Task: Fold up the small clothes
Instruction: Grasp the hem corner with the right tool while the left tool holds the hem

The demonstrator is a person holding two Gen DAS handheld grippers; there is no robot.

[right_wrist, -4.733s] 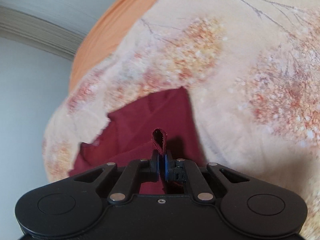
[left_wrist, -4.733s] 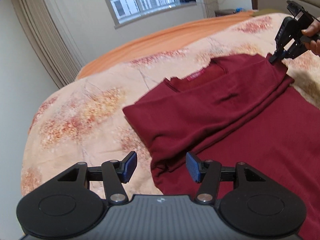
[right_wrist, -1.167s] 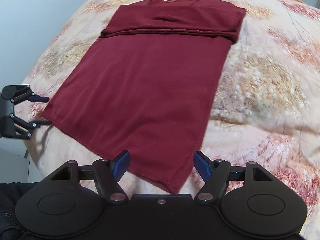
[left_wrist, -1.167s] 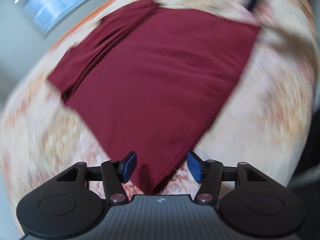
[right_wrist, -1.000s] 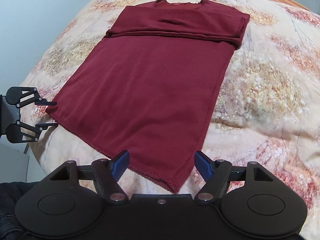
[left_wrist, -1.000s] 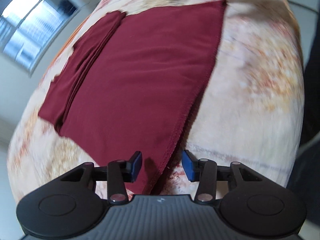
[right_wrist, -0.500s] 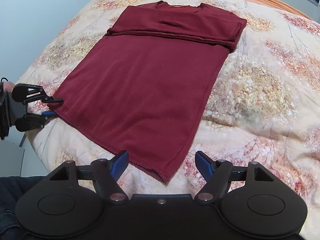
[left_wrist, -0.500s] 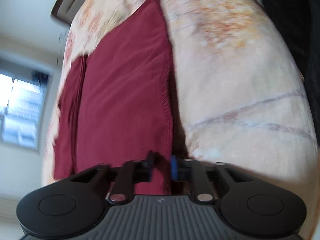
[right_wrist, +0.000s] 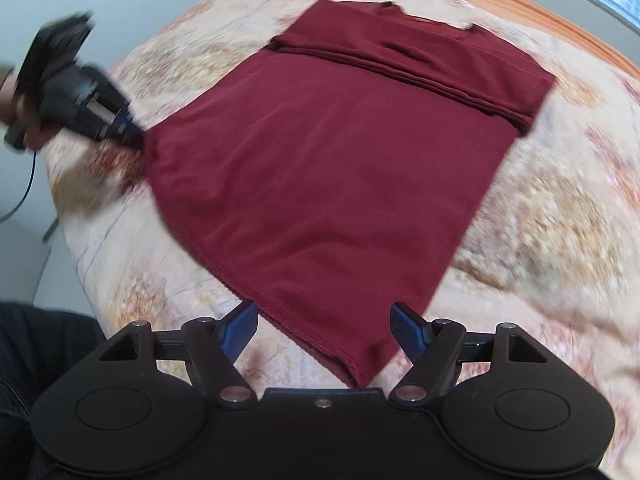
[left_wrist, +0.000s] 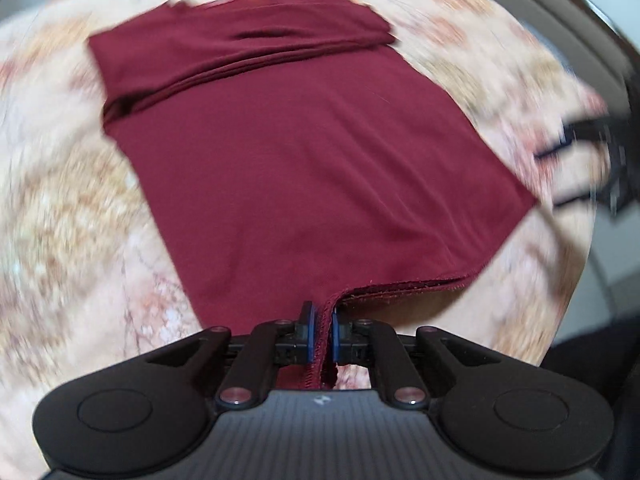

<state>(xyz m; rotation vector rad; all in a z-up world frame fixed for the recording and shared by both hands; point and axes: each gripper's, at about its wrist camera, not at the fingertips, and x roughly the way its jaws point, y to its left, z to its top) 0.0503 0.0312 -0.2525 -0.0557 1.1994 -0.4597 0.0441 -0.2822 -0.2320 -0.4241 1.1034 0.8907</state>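
Left wrist view: the left gripper [left_wrist: 321, 334] pinches the hem corner of a maroon shirt [left_wrist: 304, 152], its blue pads closed tight on the cloth.
The right gripper [right_wrist: 325, 330] spreads wide, holding nothing, straddling the shirt's other hem corner. The shirt lies flat on a floral bedspread [right_wrist: 560, 208], sleeves folded across its far end.

You can't read any words or numbers here. The only mark is a tiny pale logo on the body of your left gripper [left_wrist: 320, 340], and it is too small to make out. The red shirt [right_wrist: 340, 160] shows no tag you can read, and the blanket [right_wrist: 560, 220] has only blurry flowers.
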